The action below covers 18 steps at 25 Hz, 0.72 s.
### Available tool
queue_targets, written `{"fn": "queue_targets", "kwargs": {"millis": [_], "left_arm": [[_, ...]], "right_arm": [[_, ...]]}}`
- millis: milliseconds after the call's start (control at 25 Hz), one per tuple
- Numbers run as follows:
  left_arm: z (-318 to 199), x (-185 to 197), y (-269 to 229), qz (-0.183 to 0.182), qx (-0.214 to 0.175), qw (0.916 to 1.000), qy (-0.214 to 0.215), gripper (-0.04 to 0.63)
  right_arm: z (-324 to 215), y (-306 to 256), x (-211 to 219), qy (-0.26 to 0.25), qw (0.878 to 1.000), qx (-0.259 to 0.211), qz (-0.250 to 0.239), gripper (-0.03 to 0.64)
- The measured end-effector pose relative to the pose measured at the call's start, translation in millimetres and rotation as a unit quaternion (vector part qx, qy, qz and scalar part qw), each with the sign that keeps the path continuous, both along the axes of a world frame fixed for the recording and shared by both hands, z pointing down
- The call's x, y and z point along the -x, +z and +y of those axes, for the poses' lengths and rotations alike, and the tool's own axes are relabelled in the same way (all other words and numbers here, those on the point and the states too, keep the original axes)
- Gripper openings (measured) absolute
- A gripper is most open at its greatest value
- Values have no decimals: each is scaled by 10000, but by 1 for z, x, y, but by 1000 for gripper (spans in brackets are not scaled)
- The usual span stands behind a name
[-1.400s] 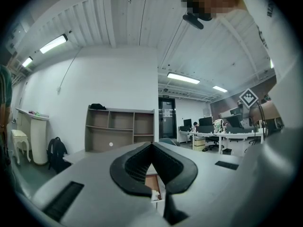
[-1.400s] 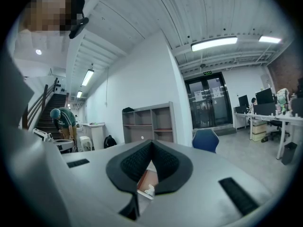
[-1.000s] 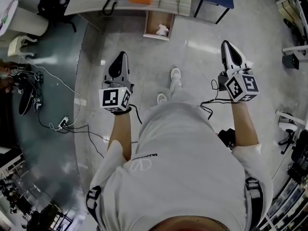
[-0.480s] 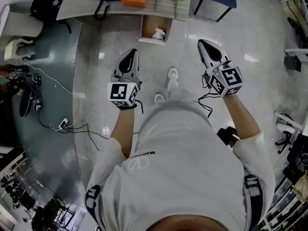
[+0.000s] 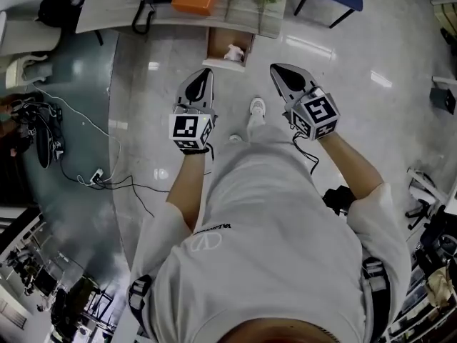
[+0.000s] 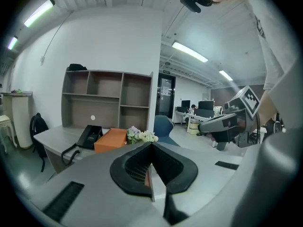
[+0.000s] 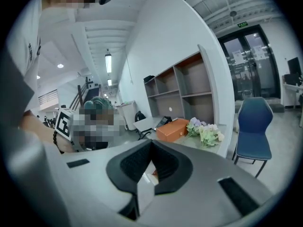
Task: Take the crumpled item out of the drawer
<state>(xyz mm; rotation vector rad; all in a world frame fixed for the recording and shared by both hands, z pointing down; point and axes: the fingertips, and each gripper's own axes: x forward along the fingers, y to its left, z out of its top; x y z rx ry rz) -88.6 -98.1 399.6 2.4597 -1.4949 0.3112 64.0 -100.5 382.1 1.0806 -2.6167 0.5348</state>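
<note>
Across the pale grey polished floor (image 5: 343, 77) the person has stepped nearer the long grey wooden desk (image 5: 107, 9), which now sits larger and lower in the head view than a second ago; the light wooden drawer (image 5: 212, 47) under the desk's front edge stands pulled open, and it too has drawn closer. Both arms have swung inward over that second; the left gripper (image 5: 206, 73) and the right gripper (image 5: 277, 68), earlier wide apart at either side of the body, now point at the drawer from just short of it, one on each side of its mouth. Each gripper's own view shows its jaws pressed together with nothing between them. The small crumpled white item (image 5: 233, 51) lies inside the drawer, touched by neither gripper. By my judgement this is the approach closing out, with the reach-in next; jaws would have to open before either gripper can take the item, and the right one seems slightly nearer to it.
</note>
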Motion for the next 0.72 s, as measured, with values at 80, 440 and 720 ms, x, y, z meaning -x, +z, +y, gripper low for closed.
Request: {"fn": "queue_targets", "kwargs": {"millis": [80,440,720], "left_arm": [[-14,-8,9,-19,100,9999,-55,0],[-35,-24,71,-28,685,9976,56,0],[-55,-31,136,99,1200,9925,228,0]], "right_arm": [[-9,10,3,-153,9998,99,7,2],[-21,57,26,-438,9978,496,84,2],[-42,106,41,-324,9961,811,144,2]]}}
